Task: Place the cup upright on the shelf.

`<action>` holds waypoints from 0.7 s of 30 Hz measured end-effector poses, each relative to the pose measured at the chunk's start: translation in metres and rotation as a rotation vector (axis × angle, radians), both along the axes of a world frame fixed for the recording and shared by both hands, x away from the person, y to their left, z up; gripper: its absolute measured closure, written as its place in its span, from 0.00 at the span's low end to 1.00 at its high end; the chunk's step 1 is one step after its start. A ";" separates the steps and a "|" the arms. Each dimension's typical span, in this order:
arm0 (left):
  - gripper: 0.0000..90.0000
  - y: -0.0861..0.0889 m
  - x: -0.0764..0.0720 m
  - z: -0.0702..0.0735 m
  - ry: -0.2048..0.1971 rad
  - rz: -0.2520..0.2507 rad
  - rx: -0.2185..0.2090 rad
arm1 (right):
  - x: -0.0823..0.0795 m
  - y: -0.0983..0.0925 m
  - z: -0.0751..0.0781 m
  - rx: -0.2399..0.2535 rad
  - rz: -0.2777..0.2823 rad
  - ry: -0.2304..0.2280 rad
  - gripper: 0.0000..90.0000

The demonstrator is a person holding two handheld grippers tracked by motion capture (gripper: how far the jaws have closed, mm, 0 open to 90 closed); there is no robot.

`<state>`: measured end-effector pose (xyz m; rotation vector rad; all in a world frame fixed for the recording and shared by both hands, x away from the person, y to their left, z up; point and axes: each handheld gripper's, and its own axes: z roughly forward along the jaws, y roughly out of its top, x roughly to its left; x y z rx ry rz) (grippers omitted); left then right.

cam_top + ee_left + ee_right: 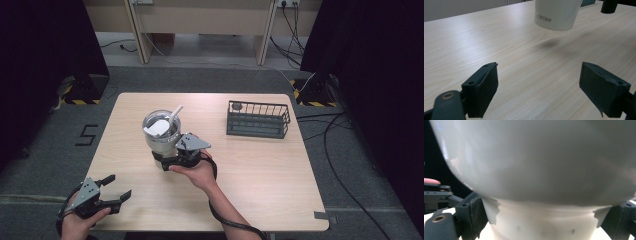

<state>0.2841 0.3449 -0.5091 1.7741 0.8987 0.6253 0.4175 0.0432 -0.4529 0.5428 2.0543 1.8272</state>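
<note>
Seen from above, a pale wooden table (260, 170) holds a white tumbler (161, 135) near its middle, slightly left, with a clear lid and a white straw (175, 116) leaning up and to the right. The right gripper (167, 161) is clamped around the tumbler's narrow lower part, from the near side. A dark wire basket (257, 120) stands at the far right of the table, well apart from the tumbler; something small and dark lies in its far left corner, too small to tell.

The left gripper view shows what the high view cannot: the word "carote" in grey letters on the tumbler's side (555, 13), and the tumbler's base off the table with a soft shadow beneath. The left gripper (116, 189), at the near left corner, has its jaws wide apart with nothing between them.

The right gripper view shows the tumbler's white body (536, 162) very close, with the black jaws pressed on each side of its narrow base.
</note>
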 end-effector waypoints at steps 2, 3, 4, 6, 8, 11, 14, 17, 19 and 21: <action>0.17 0.000 0.000 0.000 0.000 0.000 0.001 | 0.002 -0.005 0.002 -0.003 -0.014 0.001 0.13; 0.17 0.000 0.000 0.000 0.000 0.000 0.001 | 0.002 -0.007 0.002 -0.001 -0.022 0.004 0.13; 0.17 0.000 0.000 0.000 0.000 0.000 0.001 | 0.003 -0.008 0.003 -0.003 -0.026 -0.001 0.13; 0.17 0.000 0.000 0.000 0.000 0.000 0.001 | 0.004 -0.013 0.004 -0.005 -0.040 -0.004 0.13; 0.17 0.000 0.000 0.000 0.000 0.000 0.002 | 0.005 -0.016 0.005 -0.007 -0.051 -0.006 0.13; 0.17 0.000 0.000 0.000 0.000 0.000 0.002 | 0.007 -0.021 0.007 -0.006 -0.068 -0.007 0.13; 0.17 0.000 0.000 0.000 -0.001 0.000 0.003 | 0.008 -0.025 0.009 -0.007 -0.080 -0.007 0.13; 0.17 0.000 0.000 0.000 -0.002 -0.001 0.003 | 0.009 -0.029 0.010 -0.010 -0.094 -0.008 0.13; 0.17 0.000 0.000 0.000 -0.002 -0.001 0.003 | 0.009 -0.031 0.011 -0.012 -0.104 -0.006 0.13; 0.17 0.000 0.000 0.000 -0.003 -0.002 0.003 | 0.011 -0.034 0.012 -0.014 -0.116 -0.014 0.13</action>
